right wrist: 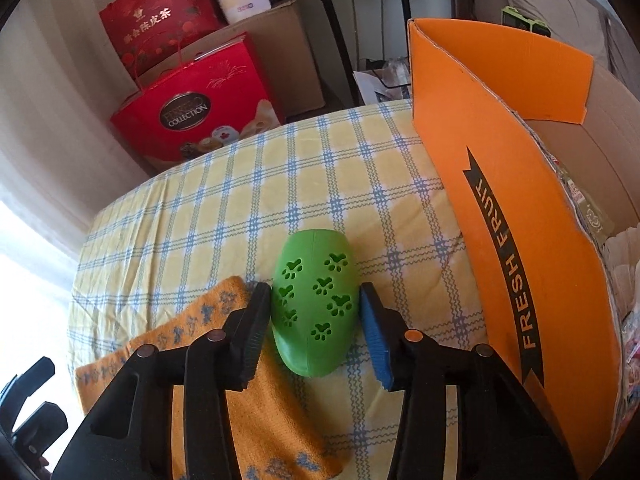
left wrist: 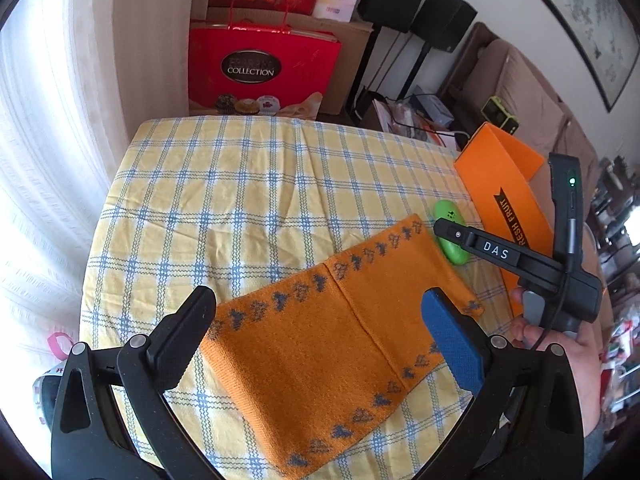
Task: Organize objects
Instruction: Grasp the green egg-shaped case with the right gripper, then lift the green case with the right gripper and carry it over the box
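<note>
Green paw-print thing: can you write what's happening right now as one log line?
right gripper: shut on green paw-print case | left gripper: open over orange cloth | orange box: open beside case

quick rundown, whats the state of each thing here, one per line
green paw-print case: closed, lying on the checked cloth, between the right fingers
right gripper: closed in on the case, fingers at both its sides
left gripper: open, empty, over the scarf
orange scarf: folded flat on the cloth
orange fruit box: open at the top, upright beside the case
checked cloth: spread, lightly wrinkled
</note>
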`<state>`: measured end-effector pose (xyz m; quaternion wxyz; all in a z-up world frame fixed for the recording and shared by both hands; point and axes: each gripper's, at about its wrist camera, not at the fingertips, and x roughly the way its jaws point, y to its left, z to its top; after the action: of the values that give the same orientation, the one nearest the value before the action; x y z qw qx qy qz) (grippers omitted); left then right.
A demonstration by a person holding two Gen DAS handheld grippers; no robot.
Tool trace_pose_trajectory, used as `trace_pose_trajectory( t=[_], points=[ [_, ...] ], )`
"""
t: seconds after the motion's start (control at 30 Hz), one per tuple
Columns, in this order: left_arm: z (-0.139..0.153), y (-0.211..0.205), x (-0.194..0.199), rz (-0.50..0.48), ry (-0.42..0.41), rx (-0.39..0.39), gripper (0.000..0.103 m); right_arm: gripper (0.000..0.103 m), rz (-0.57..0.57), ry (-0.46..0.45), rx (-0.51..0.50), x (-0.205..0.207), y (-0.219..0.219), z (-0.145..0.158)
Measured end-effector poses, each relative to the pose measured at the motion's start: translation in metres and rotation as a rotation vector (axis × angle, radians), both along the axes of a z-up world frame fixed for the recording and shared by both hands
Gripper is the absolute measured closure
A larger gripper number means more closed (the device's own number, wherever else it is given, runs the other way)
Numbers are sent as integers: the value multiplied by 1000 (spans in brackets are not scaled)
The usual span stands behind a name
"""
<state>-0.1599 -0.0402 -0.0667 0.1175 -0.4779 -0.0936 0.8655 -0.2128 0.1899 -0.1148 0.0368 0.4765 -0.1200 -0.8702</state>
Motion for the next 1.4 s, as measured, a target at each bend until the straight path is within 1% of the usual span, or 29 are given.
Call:
trace_pose_trajectory(
  t=[0.07,0.17,0.27,0.3,0.4,0.47,0.63,0.7,0.77,0.83,0.9,0.97,1.0,1.07,1.2,1.27,1.4],
  points=[
    [-1,-1,-2,0,-15,40,0,58,19,-1,-13,2,-1,0],
    [-2,-1,-5,-11,-41,130,0,58,51,5,-16,7,-4,2],
    [-5,0,-9,-20,-65,201,1,58,79,20,-33,15,-4,8],
    [-6,-1,-9,-19,-74,216,1,58,91,23,-38,18,-4,10],
    [-9,0,-10,-10,-86,226,2,58,125,36,-46,27,-7,18],
    [-9,0,-11,-15,-93,252,4,58,154,54,-46,35,-11,24],
    [-11,4,-14,-39,-127,385,9,58,240,86,-55,58,-28,34],
    [-12,6,-16,-44,-137,420,10,58,274,91,-68,66,-34,36],
    [-14,10,-17,-55,-150,451,16,58,303,94,-78,72,-39,37],
    [-18,13,-19,-66,-168,484,18,58,330,93,-88,79,-44,38],
    [-20,17,-19,-80,-180,519,24,58,351,90,-97,84,-46,39],
    [-21,22,-20,-99,-193,543,38,58,361,85,-109,86,-48,38],
    [-22,26,-20,-108,-199,550,42,58,364,84,-112,88,-48,39],
    [-23,32,-20,-125,-210,557,56,58,367,85,-112,89,-47,39],
    [-21,39,-20,-122,-208,555,68,58,368,87,-109,91,-45,43],
    [-20,41,-21,-115,-206,553,78,58,361,87,-103,91,-41,44],
    [-17,48,-24,-127,-207,568,77,58,348,91,-111,90,-30,50]
  ],
)
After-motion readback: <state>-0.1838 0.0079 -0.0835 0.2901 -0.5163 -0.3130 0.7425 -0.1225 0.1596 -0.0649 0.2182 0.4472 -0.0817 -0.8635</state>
